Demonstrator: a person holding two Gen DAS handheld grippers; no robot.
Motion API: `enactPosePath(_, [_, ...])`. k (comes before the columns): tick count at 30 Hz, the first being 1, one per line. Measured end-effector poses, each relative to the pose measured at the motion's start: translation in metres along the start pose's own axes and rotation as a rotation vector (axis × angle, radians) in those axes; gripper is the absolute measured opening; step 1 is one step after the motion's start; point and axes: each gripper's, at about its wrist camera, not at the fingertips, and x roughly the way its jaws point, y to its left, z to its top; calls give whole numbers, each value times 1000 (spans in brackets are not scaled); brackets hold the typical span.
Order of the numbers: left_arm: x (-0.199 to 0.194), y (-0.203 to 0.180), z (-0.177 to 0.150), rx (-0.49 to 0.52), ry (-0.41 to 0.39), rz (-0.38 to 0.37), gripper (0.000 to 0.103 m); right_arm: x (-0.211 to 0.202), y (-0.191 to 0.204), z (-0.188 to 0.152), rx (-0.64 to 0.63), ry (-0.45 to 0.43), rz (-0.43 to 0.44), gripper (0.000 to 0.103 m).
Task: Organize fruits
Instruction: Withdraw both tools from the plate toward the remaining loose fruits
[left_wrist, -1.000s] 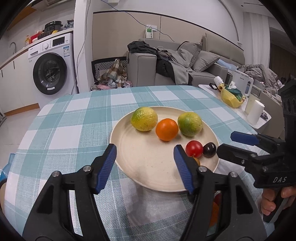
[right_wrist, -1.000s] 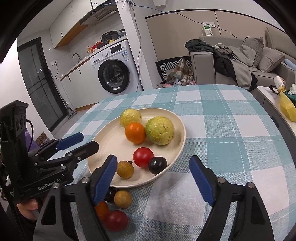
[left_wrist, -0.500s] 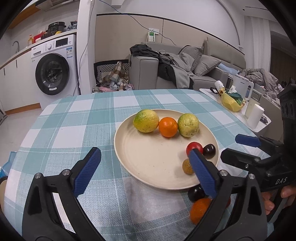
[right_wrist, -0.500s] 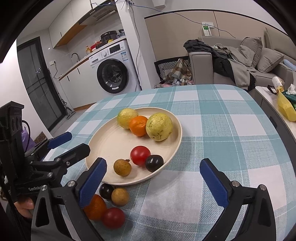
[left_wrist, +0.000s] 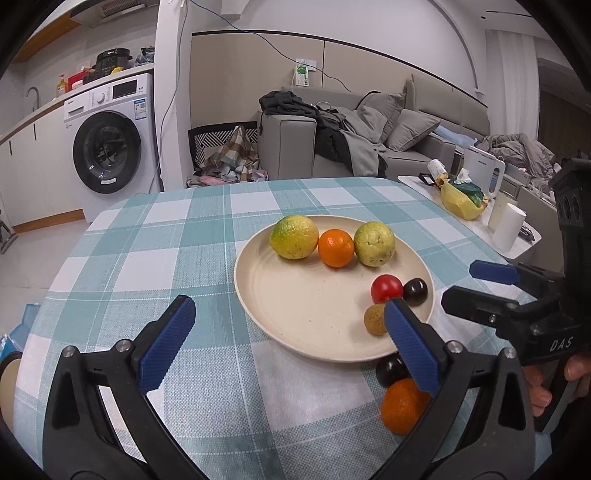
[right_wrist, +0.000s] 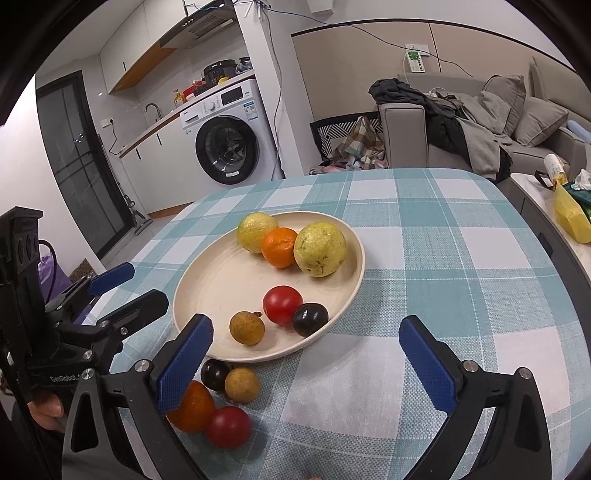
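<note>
A cream plate (left_wrist: 295, 306) (right_wrist: 218, 280) on the checked tablecloth holds two yellow-green citrus fruits (left_wrist: 294, 236) (right_wrist: 320, 249), an orange (left_wrist: 335, 247) (right_wrist: 279, 242), a red tomato (right_wrist: 282, 305), a dark plum (right_wrist: 310, 319) and a brown longan (right_wrist: 247, 328). On the cloth by the plate's near rim lie an orange (right_wrist: 192, 406) (left_wrist: 402, 406), a red tomato (right_wrist: 228, 426), a dark plum (right_wrist: 215, 374) and a longan (right_wrist: 242, 384). My left gripper (left_wrist: 288, 347) is open and empty, near the plate. My right gripper (right_wrist: 306, 365) is open and empty, over the near rim.
A side table (left_wrist: 476, 221) with a yellow bag, a cup and a kettle stands to the right of the table. A sofa with clothes (left_wrist: 351, 140) and a washing machine (left_wrist: 107, 147) are beyond the far edge.
Both grippers have pulled back from the plate and opened wider. The loose fruits by the plate's near rim have come into view. No fruit has moved.
</note>
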Motion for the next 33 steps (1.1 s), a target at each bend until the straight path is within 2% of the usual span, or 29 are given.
enactPosePath(15, [-27,-9,-12,34,-2,-16,102,-17,4,0,-19,0,-10,103])
enactPosePath(23, [-37,-17,-21,57,10,-33,102,-28,11,-10,-69,35,-16,103])
enactPosePath(33, [-36,-12,-25,31,30,-50,101,-22,27,-20,-184,108,-12,103])
